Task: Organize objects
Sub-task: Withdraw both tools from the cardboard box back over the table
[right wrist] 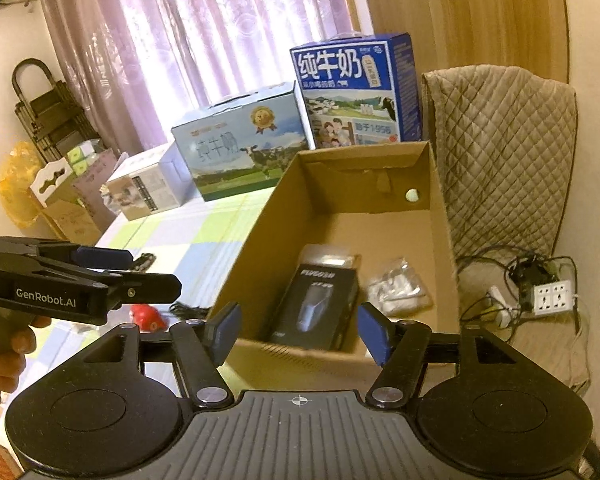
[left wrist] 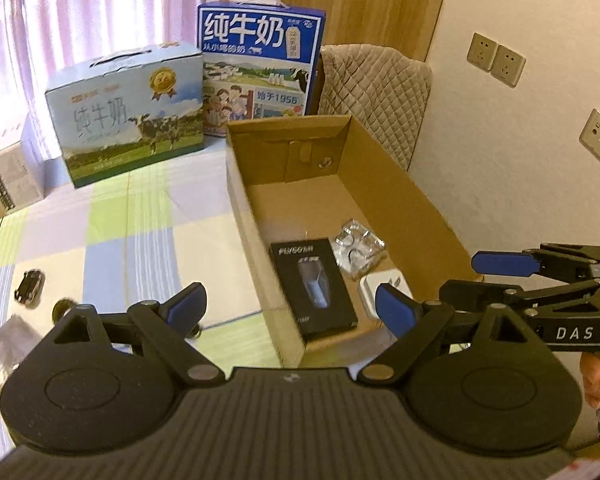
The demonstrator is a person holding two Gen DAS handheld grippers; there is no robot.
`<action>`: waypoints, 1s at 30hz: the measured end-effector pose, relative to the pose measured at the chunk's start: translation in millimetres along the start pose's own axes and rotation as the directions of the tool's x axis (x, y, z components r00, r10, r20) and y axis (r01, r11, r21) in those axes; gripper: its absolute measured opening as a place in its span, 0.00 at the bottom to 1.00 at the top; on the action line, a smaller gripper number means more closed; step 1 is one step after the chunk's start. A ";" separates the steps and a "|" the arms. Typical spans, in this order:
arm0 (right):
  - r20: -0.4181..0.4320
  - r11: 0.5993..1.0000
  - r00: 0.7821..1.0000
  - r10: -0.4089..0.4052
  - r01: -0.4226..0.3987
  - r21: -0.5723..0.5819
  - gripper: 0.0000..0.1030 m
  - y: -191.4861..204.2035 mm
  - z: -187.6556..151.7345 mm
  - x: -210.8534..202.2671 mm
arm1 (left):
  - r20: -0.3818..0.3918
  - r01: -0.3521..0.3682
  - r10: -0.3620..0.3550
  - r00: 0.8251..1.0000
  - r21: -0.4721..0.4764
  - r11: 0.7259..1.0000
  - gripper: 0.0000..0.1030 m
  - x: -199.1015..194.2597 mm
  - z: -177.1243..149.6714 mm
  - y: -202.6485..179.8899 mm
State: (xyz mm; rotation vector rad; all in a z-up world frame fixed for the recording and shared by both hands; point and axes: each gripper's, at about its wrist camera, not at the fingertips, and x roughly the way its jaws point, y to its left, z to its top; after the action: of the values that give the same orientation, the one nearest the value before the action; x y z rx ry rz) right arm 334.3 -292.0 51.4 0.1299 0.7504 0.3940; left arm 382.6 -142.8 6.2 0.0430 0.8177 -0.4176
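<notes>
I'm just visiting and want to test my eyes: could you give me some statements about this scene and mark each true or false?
1. The black box lies inside the cardboard box. True.
2. The left tool grips the black box. False: it is open and holds nothing.
3. The right tool is open. True.
4. The cardboard box holds only the black box. False: a clear plastic packet and a white plug lie there too.
5. Two milk cartons stand behind the cardboard box. True.

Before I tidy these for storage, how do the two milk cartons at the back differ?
The dark blue milk carton stands tall and upright; the pale blue milk carton lies wide and low. The dark one has a village scene, the pale one a cow on pasture with a gold medal. Both have top handles.
</notes>
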 end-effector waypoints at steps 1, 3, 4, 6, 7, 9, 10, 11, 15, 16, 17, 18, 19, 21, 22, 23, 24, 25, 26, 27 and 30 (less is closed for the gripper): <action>-0.003 1.000 1.000 0.003 -0.003 0.002 0.60 3.3 -2.4 -0.7 | -0.002 -0.001 0.001 1.000 -0.004 1.000 0.87 -3.1 -3.4 2.7; -0.011 1.000 1.000 0.005 -0.005 0.006 0.60 10.5 -7.8 -1.3 | -0.007 -0.001 0.001 1.000 -0.012 1.000 0.87 -8.9 -9.7 7.8; -0.015 1.000 1.000 0.006 -0.006 0.007 0.60 14.1 -10.7 -1.6 | -0.010 -0.001 0.001 1.000 -0.017 1.000 0.87 -12.0 -13.0 10.5; -0.026 1.000 1.000 0.011 -0.010 0.010 0.60 21.2 -16.0 -1.6 | -0.014 -0.002 0.001 1.000 -0.024 1.000 0.87 -17.4 -19.1 15.5; -0.031 1.000 0.999 0.011 -0.011 0.011 0.60 24.1 -18.2 -1.4 | -0.017 -0.003 0.002 1.000 -0.028 1.000 0.87 -20.1 -22.2 18.2; -0.038 1.000 0.999 0.013 -0.013 0.014 0.60 30.0 -22.1 -0.7 | -0.021 -0.004 0.003 1.000 -0.037 0.999 0.87 -24.6 -28.6 23.6; -0.042 1.000 0.999 0.016 -0.015 0.018 0.60 32.8 -24.0 0.5 | -0.023 -0.006 0.005 1.000 -0.042 0.999 0.87 -26.9 -32.1 26.9; -0.047 1.000 0.999 0.020 -0.018 0.023 0.60 35.9 -26.3 1.7 | -0.026 -0.007 0.006 1.000 -0.046 0.999 0.87 -28.8 -35.2 29.7; -0.071 0.999 0.997 0.034 -0.031 0.031 0.60 49.1 -34.2 8.6 | -0.037 -0.014 0.012 0.999 -0.068 0.998 0.87 -35.7 -48.0 42.6; -0.078 0.999 0.996 0.037 -0.034 0.029 0.60 52.1 -35.0 10.6 | -0.041 -0.016 0.013 0.999 -0.074 0.997 0.87 -37.2 -51.6 46.1; -0.087 0.999 0.995 0.040 -0.038 0.024 0.60 56.6 -36.8 12.7 | -0.046 -0.018 0.014 0.999 -0.079 0.997 0.87 -38.6 -54.8 49.3; -0.094 0.999 0.995 0.043 -0.042 0.020 0.60 60.6 -38.5 14.9 | -0.049 -0.020 0.016 0.999 -0.084 0.996 0.87 -40.2 -57.5 52.1; -0.101 0.999 0.994 0.045 -0.044 0.018 0.60 63.9 -40.0 16.7 | -0.053 -0.022 0.018 0.998 -0.089 0.996 0.87 -41.9 -61.0 55.0; -0.116 0.999 0.992 0.051 -0.050 0.013 0.60 71.9 -43.2 21.6 | -0.061 -0.025 0.019 0.998 -0.101 0.995 0.87 -45.1 -67.6 61.6; -0.122 0.998 0.991 0.055 -0.054 0.011 0.60 75.7 -44.7 24.2 | -0.066 -0.028 0.021 0.998 -0.109 0.994 0.87 -46.9 -71.1 65.9; -0.129 0.998 0.990 0.059 -0.058 0.009 0.60 79.8 -46.1 27.0 | -0.069 -0.031 0.023 0.997 -0.114 0.993 0.87 -48.4 -73.9 69.3; -0.135 0.998 0.989 0.062 -0.061 0.007 0.60 83.5 -47.2 29.3 | -0.073 -0.036 0.027 0.997 -0.120 0.992 0.87 -50.1 -77.0 73.5; -0.140 0.998 0.988 0.064 -0.065 0.004 0.60 86.9 -48.4 31.6 | -0.077 -0.040 0.030 0.997 -0.126 0.991 0.87 -51.5 -79.4 76.8; -0.146 0.998 0.987 0.068 -0.069 0.000 0.60 90.9 -49.6 34.3 | -0.081 -0.045 0.034 0.996 -0.134 0.990 0.87 -53.3 -82.5 81.6; -0.151 0.997 0.986 0.070 -0.071 -0.003 0.60 94.7 -50.7 36.4 | -0.084 -0.048 0.037 0.996 -0.140 0.989 0.87 -54.3 -84.2 84.9; -0.166 0.997 0.983 0.079 -0.082 -0.012 0.60 105.9 -53.3 43.4 | -0.088 -0.062 0.049 0.995 -0.161 0.985 0.87 -60.3 -91.4 97.6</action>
State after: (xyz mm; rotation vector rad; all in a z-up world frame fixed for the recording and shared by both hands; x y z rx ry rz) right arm 294.5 -178.9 11.7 0.1107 0.9071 0.4930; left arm 319.0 -14.5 -25.4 -0.0693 0.9291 -0.2963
